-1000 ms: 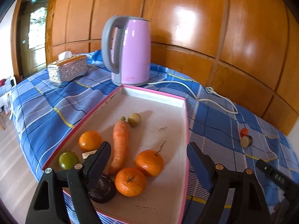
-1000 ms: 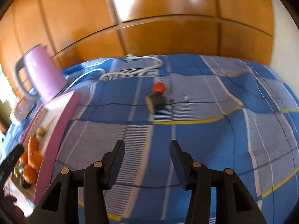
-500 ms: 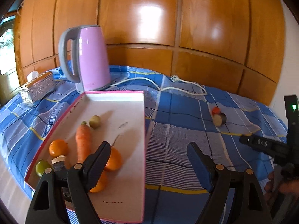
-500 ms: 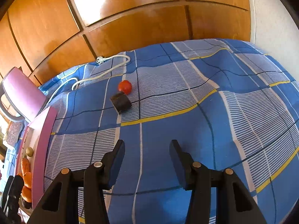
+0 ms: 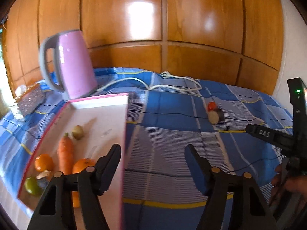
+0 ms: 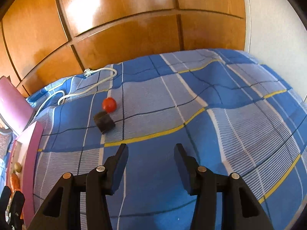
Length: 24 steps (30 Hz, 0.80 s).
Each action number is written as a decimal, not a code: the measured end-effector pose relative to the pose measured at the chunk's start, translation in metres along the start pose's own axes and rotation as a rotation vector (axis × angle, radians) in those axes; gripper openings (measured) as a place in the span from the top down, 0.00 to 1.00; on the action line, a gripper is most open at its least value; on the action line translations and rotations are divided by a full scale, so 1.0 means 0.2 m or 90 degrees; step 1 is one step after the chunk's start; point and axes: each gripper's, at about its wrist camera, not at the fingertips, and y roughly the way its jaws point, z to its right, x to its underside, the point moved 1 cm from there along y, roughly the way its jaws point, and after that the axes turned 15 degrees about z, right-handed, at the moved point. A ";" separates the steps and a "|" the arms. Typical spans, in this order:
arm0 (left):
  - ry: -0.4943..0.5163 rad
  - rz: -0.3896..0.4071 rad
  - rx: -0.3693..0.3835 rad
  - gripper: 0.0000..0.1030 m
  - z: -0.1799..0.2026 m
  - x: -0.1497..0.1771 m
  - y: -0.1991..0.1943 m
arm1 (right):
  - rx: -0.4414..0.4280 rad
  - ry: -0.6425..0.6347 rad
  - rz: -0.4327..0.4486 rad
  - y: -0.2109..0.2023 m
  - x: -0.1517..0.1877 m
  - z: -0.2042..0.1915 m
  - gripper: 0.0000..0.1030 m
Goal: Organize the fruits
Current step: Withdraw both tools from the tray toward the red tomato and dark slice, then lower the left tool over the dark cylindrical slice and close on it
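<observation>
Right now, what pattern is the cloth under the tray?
Blue plaid cloth with white and yellow lines, clearest in the right wrist view.

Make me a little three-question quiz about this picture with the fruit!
1. True or false: the carrot lies inside the pink-edged tray.
2. What stands behind the tray: A) a pink kettle, B) a lamp, C) a bowl?
3. Fill in: beside the small red fruit on the checked cloth lies a dark ____.

Key: 1 true; 2 A; 3 chunk.
</observation>
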 end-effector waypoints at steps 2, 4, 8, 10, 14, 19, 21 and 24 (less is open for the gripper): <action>-0.012 -0.015 0.018 0.40 0.04 -0.01 0.05 | 0.009 -0.008 0.009 0.02 -0.01 0.00 0.51; -0.019 -0.027 0.032 0.42 0.07 -0.02 0.09 | 0.016 -0.006 0.012 0.03 -0.02 0.01 0.51; -0.023 -0.045 0.065 0.44 0.17 -0.04 0.18 | 0.024 0.002 0.014 0.07 -0.04 0.03 0.51; -0.029 -0.052 0.077 0.45 0.20 -0.04 0.22 | 0.024 0.006 0.014 0.09 -0.05 0.03 0.51; -0.046 -0.072 0.108 0.46 0.26 -0.07 0.32 | 0.019 -0.001 0.023 0.09 -0.06 0.03 0.51; -0.039 -0.090 0.131 0.46 0.36 -0.07 0.43 | 0.016 0.007 0.030 0.09 -0.08 0.04 0.51; -0.046 -0.103 0.136 0.46 0.38 -0.06 0.48 | 0.010 0.013 0.026 0.10 -0.08 0.05 0.51; -0.055 -0.115 0.135 0.46 0.40 -0.05 0.54 | 0.005 0.016 0.023 0.12 -0.09 0.05 0.51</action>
